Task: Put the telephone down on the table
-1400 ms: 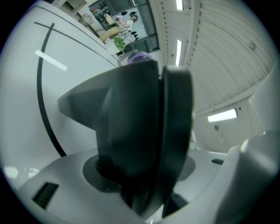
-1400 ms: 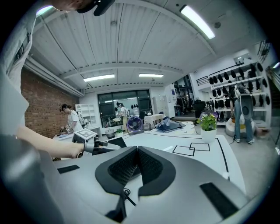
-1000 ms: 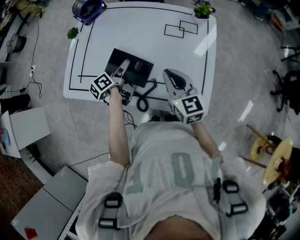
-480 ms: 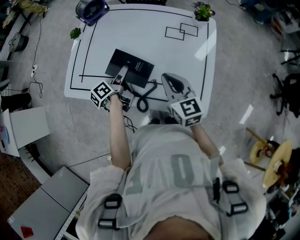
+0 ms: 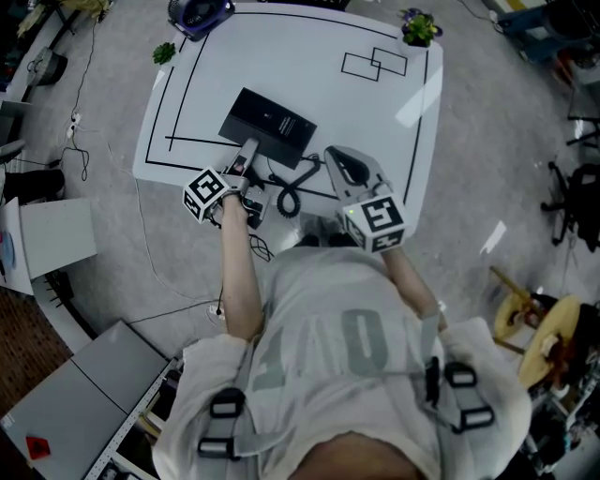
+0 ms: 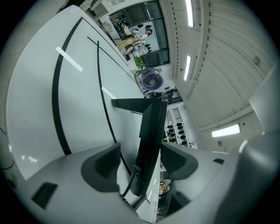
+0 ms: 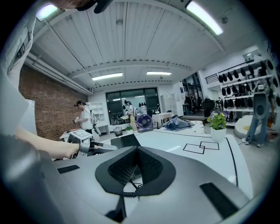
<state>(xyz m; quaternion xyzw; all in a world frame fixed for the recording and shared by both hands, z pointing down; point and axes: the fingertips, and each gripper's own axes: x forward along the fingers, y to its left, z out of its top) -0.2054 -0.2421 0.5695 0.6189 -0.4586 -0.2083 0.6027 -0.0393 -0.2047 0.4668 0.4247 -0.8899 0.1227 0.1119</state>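
On the white table (image 5: pixel 375 122) sits a black telephone base (image 5: pixel 269 123) near the front left. Its black handset (image 5: pixel 246 157) sticks out of my left gripper (image 5: pixel 242 174), which is shut on it just off the base's near edge. In the left gripper view the handset (image 6: pixel 151 131) stands edge-on between the jaws of the left gripper (image 6: pixel 142 159), a slim gap showing on one side. A coiled cord (image 5: pixel 287 193) loops from the handset across the table front. To the right of the cord my right gripper (image 5: pixel 342 167) hovers shut and holds nothing; the pads of this right gripper (image 7: pixel 136 168) meet.
A purple fan (image 5: pixel 200 11) stands at the far left corner, with a potted plant (image 5: pixel 419 26) at the far right corner. Black lines and two drawn rectangles (image 5: pixel 373 64) mark the tabletop. People stand far behind the table (image 7: pixel 83 116). Grey boxes (image 5: pixel 56 239) lie on the floor to the left.
My left gripper has drawn the handset slightly back toward the table's front edge, off the base. The right gripper has barely moved. The head camera has shifted.
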